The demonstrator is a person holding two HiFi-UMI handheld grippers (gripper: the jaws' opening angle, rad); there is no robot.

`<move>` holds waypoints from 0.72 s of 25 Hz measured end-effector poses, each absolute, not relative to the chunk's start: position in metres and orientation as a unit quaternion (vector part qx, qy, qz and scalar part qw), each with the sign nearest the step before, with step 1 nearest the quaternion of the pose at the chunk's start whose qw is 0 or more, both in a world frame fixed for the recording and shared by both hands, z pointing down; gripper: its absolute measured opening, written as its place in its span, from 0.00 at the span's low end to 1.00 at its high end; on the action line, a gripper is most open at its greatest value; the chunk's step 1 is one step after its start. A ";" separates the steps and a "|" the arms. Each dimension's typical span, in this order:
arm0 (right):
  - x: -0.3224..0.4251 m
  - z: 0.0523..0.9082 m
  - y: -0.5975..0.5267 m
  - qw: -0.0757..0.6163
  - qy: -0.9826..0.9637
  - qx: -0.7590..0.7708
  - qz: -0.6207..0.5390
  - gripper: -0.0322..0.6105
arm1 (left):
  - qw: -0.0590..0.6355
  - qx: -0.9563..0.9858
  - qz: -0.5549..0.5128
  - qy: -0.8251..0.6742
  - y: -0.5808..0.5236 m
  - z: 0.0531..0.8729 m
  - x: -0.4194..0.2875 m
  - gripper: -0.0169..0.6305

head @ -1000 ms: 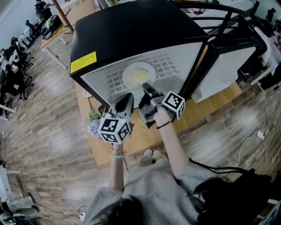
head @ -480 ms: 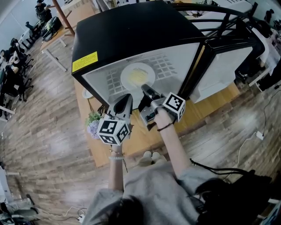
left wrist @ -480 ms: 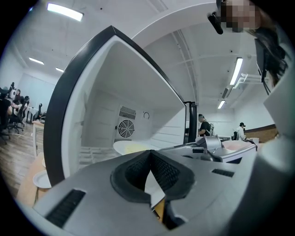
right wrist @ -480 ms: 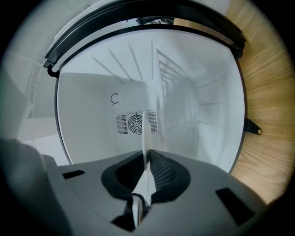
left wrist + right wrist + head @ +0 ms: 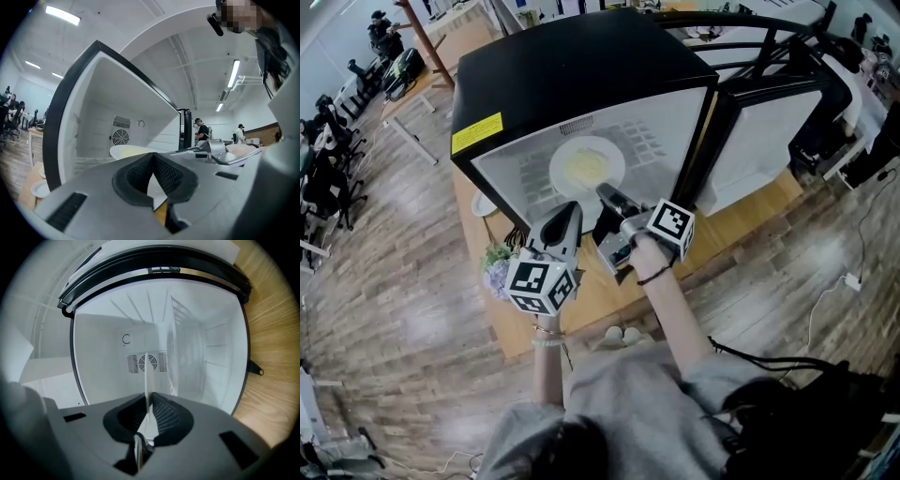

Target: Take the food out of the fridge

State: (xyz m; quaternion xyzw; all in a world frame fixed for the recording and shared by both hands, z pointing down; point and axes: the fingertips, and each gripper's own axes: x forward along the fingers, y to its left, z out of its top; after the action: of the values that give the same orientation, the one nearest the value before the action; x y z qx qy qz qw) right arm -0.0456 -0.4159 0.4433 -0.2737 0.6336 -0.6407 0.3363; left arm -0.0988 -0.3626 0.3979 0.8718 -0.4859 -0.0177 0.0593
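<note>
Black fridge point(image 5: 581, 66) stands on a wooden table point(image 5: 750, 211), door point(image 5: 759, 141) swung open to the right, white interior exposed. A white plate point(image 5: 586, 167) carrying pale yellow food point(image 5: 584, 169) sits inside the compartment, over the wire shelf point(image 5: 647, 141); whether it rests on the shelf or is raised just clear of it cannot be told. The right gripper point(image 5: 607, 195) reaches into the opening at the plate's near edge. In the right gripper view its jaws are nearly together and clamped on the plate rim point(image 5: 146, 380), which shows edge-on as a thin white strip between the pads, with the fan grille point(image 5: 146, 363) in the rear wall behind it. The left gripper point(image 5: 569, 211) is held just to the left of the right one, at the fridge's near edge and apart from the plate. In the left gripper view its pads point(image 5: 140, 173) meet at the tips with nothing between them, and the plate point(image 5: 129, 151) lies beyond them inside the fridge. A yellow label point(image 5: 477, 133) is fixed at the near left corner of the fridge top. On the table left of the fridge lie a small white dish point(image 5: 483, 203) and a bunch of purple flowers point(image 5: 499, 267).
</note>
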 end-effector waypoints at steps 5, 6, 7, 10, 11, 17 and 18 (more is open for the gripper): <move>-0.044 0.435 -0.402 0.327 0.641 -0.267 -0.641 0.11 | 0.049 0.879 -0.017 -0.474 -0.350 0.392 -0.091 0.04; -0.044 0.433 -0.399 0.327 0.643 -0.265 -0.640 0.11 | 0.047 0.880 -0.017 -0.472 -0.348 0.391 -0.089 0.04; -0.043 0.431 -0.396 0.326 0.645 -0.263 -0.639 0.11 | 0.046 0.881 -0.017 -0.470 -0.347 0.390 -0.087 0.04; -0.040 0.427 -0.390 0.326 0.649 -0.260 -0.636 0.11 | 0.043 0.883 -0.019 -0.466 -0.341 0.387 -0.084 0.04; -0.040 0.426 -0.388 0.327 0.650 -0.259 -0.635 0.11 | 0.043 0.884 -0.021 -0.465 -0.339 0.385 -0.083 0.04; -0.036 0.419 -0.376 0.335 0.651 -0.249 -0.634 0.11 | 0.032 0.889 -0.026 -0.456 -0.326 0.377 -0.079 0.04; -0.035 0.418 -0.374 0.335 0.651 -0.248 -0.634 0.11 | 0.030 0.890 -0.026 -0.455 -0.325 0.376 -0.078 0.04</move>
State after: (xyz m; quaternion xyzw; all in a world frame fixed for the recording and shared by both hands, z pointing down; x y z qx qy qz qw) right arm -0.0354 -0.3739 0.4181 -0.2476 0.6515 -0.6339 0.3354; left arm -0.0777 -0.3248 0.3758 0.8896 -0.4549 -0.0264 0.0299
